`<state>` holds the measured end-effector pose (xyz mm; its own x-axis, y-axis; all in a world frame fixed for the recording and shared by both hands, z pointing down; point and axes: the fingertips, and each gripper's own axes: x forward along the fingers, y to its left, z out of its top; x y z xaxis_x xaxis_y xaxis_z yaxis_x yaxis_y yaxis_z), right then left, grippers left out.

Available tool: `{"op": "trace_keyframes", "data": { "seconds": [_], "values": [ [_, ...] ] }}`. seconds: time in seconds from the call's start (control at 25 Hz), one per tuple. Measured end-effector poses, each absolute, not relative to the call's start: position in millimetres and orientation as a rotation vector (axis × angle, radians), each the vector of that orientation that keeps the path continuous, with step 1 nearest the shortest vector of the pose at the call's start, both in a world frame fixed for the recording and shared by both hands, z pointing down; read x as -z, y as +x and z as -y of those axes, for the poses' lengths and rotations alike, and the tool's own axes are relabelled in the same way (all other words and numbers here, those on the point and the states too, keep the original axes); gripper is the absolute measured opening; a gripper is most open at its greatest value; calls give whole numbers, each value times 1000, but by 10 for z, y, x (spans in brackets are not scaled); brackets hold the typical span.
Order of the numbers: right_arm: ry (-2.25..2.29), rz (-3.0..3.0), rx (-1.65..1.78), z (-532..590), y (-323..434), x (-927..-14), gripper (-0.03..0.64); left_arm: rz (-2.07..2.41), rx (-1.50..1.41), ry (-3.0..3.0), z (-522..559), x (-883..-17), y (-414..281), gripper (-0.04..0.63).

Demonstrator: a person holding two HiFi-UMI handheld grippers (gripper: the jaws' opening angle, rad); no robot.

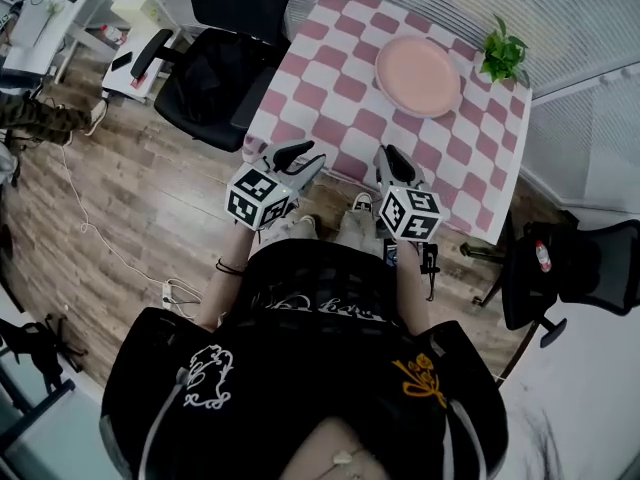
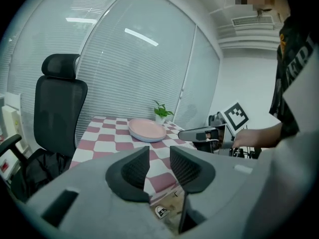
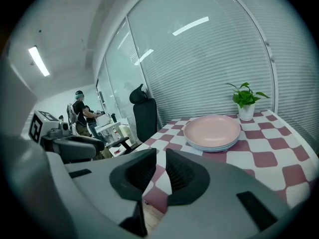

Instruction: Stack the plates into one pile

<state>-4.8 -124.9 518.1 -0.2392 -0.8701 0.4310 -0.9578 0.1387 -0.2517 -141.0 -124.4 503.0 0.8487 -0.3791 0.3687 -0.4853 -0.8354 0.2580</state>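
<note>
The plates [image 3: 212, 132] sit in one pile on the far right part of the table [image 1: 330, 98], just near of a small potted plant [image 1: 503, 54]. From above, the head view gives only a single round pink disc. The right gripper view, looking low across the cloth, shows the side of the pile: a pink plate on top with more rims layered under it, the lowest paler and bluish. The left gripper view shows the same pile from further left, flatter and smaller, with the plant just behind it. The cloth is checked pink and white. Both grippers are held at the near edge of the table, well apart from the plates, and neither touches anything. The left gripper [image 1: 300, 158] has its fingers spread with a clear gap and nothing between them; through that gap its own view shows cloth and, lower, wood floor and a shoe [image 2: 160, 211]. The right gripper [image 1: 392, 158] has its fingers closer, a narrow slit between them, also empty. Only the left gripper view shows the person's hand [image 2: 254, 138] on the right gripper. Only the right gripper view shows people [image 3: 79, 111] standing far off on the left. A black chair [image 1: 215, 68] stands at the table's left side.
</note>
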Motion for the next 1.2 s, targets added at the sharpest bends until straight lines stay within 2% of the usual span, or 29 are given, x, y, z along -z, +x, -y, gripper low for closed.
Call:
{"op": "trace_keyframes", "data": {
  "seconds": [0.24,0.56,1.2],
  "values": [
    [1805,2212,-640,839,-491,-5144,46,533,-420,2722,936,-5028,-1653,123],
    [1806,2163,-603,464,-592,-5139,37,466,-388,2734,598,-5027,-1660,123],
    [1806,2146,-544,-564,111,-5001,20,392,-429,2755,-378,-4927,-768,123]
  ]
}}
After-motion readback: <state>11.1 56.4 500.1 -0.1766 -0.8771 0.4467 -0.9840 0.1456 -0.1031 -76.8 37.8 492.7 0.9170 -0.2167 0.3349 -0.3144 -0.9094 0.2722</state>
